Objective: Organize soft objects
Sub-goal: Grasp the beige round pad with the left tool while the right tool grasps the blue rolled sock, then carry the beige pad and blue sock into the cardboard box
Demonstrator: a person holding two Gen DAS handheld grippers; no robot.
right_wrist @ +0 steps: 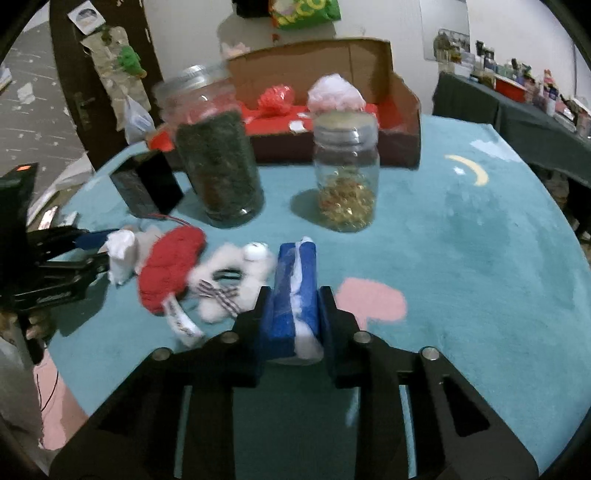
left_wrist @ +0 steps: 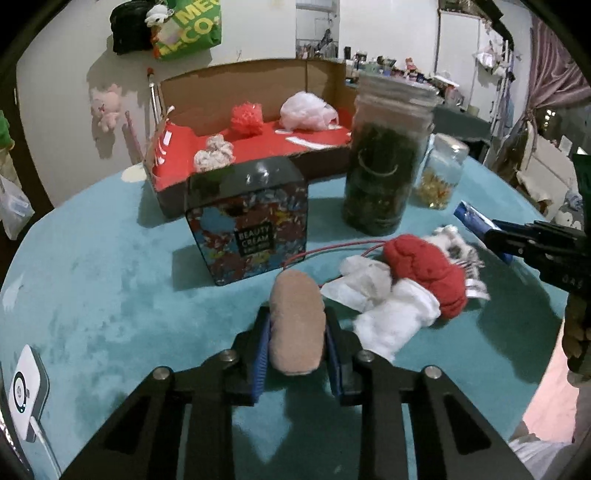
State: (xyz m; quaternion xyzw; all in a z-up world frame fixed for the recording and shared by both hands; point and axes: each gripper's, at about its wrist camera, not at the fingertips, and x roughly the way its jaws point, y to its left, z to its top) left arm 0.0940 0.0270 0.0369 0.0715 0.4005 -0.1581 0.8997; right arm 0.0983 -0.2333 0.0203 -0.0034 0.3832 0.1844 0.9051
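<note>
Two grippers are loaded. My left gripper (left_wrist: 297, 332) is clamped on a tan roll (left_wrist: 297, 325) of soft cloth, its pads pressing both sides. My right gripper (right_wrist: 293, 317) is closed on a thin white tuft (right_wrist: 304, 334) squeezed between its blue pads (right_wrist: 280, 314); so little of it shows that I judge the hold to be slight.

Between them, near me on the teal mat (left_wrist: 103, 288), lies the unsorted pile: a red knit (left_wrist: 424, 273), white cloths (left_wrist: 388, 321) and a fluffy white toy (right_wrist: 236, 273) with a striped bow, all touching. At the far side stands the cardboard box (left_wrist: 258, 110) with its red floor, already holding a red pom (left_wrist: 246, 119), a pale pink bundle (left_wrist: 308, 110) and a patterned scrunchie (left_wrist: 214, 151).

As I judge it, the roll goes to the box next. I should lift it well clear first, because the tin (left_wrist: 251, 221) stands right in the line to the box and the dark jar (left_wrist: 384, 158) stands just right of that line. Pass over the tin, lower the roll onto bare red floor beside the scrunchie, and only then let the fingers part. The right should pull its tuft straight up, or the toy and red knit may drag along.

Writing: the tin's label reads "BEAUTY CREAM", with a smaller line beneath I cannot read. A green bag (left_wrist: 188, 29) on the far wall shows parts of words, "ME" and "CO". The smaller jar (right_wrist: 347, 177) holds gold bits, no label visible.
</note>
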